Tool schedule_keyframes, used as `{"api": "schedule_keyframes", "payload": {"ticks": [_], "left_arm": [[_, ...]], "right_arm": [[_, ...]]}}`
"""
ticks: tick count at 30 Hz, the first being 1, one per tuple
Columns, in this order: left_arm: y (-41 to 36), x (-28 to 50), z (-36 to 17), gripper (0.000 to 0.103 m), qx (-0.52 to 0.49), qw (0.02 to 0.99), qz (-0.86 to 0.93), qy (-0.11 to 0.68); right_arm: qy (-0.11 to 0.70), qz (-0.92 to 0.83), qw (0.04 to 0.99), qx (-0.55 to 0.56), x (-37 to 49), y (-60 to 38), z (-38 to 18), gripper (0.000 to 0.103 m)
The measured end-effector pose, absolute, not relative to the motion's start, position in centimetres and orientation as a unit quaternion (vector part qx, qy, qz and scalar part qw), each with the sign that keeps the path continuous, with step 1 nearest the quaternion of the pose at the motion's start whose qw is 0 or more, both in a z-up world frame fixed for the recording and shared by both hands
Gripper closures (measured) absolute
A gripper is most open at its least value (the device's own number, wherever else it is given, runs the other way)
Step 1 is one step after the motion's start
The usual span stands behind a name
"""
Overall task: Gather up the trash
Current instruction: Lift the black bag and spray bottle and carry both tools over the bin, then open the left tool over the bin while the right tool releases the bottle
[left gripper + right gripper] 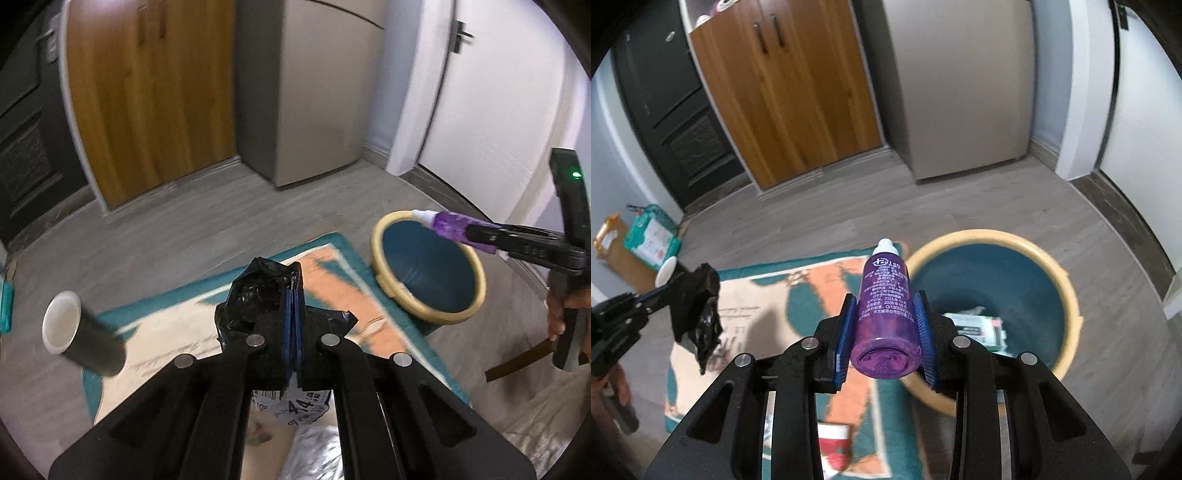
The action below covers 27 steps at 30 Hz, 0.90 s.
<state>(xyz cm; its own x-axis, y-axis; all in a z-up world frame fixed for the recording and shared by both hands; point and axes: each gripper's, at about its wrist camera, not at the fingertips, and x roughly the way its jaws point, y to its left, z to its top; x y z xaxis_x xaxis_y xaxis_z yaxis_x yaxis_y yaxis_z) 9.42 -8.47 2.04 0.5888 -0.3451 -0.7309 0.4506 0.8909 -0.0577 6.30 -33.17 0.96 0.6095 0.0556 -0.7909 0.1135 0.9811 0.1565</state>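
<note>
My left gripper (294,325) is clamped tight on a crumpled black plastic bag (258,295), held above the teal-and-orange patterned rug (155,325). My right gripper (885,325) is squeezing a purple plastic bottle with a white cap (886,310), raised near the rim of the round blue bin with a cream rim (1067,295). Packaging already inside the bin. A black paper cup with white inside (79,332) lies on the rug's edge.

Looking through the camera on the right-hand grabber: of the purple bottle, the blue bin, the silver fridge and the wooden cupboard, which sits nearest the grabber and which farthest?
1. Purple bottle: clamped between the right gripper pads, base toward the camera.
2. Blue bin: on the floor just beyond and to the right, some trash inside.
3. Silver fridge and wooden cupboard: side by side at the far wall, cupboard on the left; too close to call.
</note>
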Motion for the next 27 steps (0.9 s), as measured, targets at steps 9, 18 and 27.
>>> {"api": "schedule_keyframes", "payload": {"ticks": [9,18,27], "left_arm": [[-16.8,10.7,4.0,0.102,0.081,0.878,-0.293,0.369],[-24.5,11.5,2.5,0.102,0.109,0.861,-0.349,0.353],[-30.4,12.6,-0.7,0.102,0.105,0.846,-0.384,0.354]], "right_arm": [[0.443,-0.074,0.88,0.157,5.2,-40.3,-0.6,0.07],[0.463,-0.121,0.859,0.182,4.7,-45.4,-3.1,0.07],[0.497,-0.131,0.831,0.213,5.6,-47.5,-5.8,0.07]]}}
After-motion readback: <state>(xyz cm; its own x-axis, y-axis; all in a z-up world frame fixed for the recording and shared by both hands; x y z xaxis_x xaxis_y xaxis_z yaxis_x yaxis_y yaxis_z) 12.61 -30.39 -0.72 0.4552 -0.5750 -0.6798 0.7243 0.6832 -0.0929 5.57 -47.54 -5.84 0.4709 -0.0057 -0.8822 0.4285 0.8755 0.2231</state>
